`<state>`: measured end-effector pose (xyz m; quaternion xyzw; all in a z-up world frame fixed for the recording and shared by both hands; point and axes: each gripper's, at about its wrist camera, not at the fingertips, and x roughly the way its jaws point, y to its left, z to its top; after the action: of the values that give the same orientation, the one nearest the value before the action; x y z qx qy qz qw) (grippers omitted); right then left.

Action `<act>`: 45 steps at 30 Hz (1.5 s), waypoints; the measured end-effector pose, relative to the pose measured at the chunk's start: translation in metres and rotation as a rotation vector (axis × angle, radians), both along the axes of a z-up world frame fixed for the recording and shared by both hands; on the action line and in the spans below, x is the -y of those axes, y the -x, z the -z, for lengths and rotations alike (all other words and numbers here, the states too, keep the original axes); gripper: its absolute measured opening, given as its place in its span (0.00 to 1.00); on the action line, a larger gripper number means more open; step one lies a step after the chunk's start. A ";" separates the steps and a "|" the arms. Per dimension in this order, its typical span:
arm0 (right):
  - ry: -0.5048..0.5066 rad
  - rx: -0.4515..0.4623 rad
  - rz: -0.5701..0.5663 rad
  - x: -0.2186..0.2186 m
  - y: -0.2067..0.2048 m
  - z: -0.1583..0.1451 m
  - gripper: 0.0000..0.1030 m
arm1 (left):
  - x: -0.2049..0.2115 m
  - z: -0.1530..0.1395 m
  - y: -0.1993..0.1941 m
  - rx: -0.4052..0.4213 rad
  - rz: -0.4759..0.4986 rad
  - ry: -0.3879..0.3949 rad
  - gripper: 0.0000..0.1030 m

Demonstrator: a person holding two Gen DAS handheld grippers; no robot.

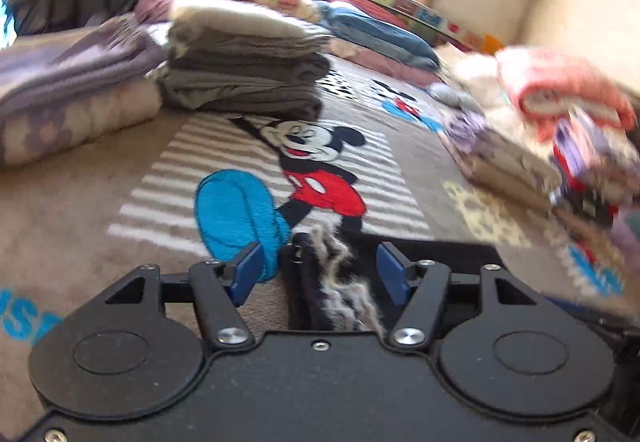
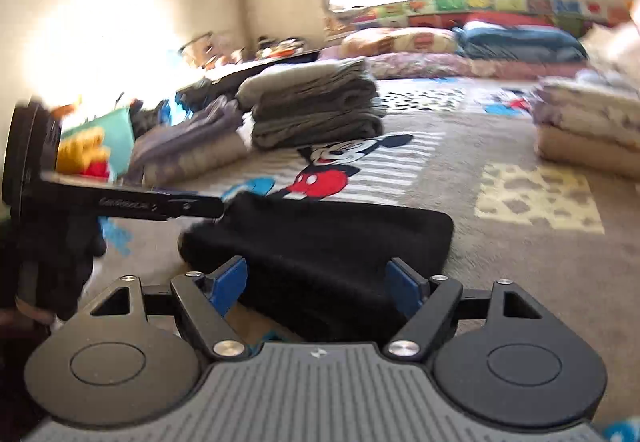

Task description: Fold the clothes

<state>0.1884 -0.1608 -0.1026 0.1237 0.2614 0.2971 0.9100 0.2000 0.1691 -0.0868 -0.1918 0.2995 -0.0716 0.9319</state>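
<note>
Black garment lies folded on the cartoon blanket, lower centre of the right view. Left gripper and right gripper: both jaws spread, pads clear of the cloth, holding nothing.

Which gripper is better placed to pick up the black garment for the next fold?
Probably right: the right gripper is open with the black garment between its jaws. The left gripper straddles only its fringed edge.
</note>
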 end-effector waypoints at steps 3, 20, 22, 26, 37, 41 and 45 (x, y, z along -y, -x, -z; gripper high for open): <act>-0.217 -0.144 0.116 0.033 -0.017 0.016 0.75 | -0.021 0.004 -0.003 -0.059 -0.060 0.181 0.69; -0.371 -0.322 0.186 0.021 -0.068 0.062 0.48 | 0.007 0.032 -0.019 -0.117 -0.015 0.203 0.38; -0.376 -0.314 0.194 0.022 -0.064 0.059 0.36 | 0.009 0.031 -0.018 -0.099 -0.010 0.214 0.31; -0.392 -0.283 0.212 0.031 -0.052 0.047 0.26 | 0.017 0.017 -0.013 -0.079 0.034 0.312 0.29; -0.347 -0.344 0.332 0.105 -0.023 0.035 0.60 | 0.045 0.019 -0.014 -0.156 0.131 0.303 0.65; -0.418 -0.350 0.320 0.106 -0.012 0.058 0.67 | 0.045 0.026 -0.016 -0.185 0.134 0.315 0.68; -0.384 -0.325 0.300 0.093 -0.010 0.062 0.67 | 0.063 0.033 -0.017 -0.193 0.167 0.277 0.67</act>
<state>0.1986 -0.2543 -0.1650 0.3769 0.3217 0.1795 0.8498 0.2170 0.1064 -0.1195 -0.2985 0.3895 -0.1707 0.8544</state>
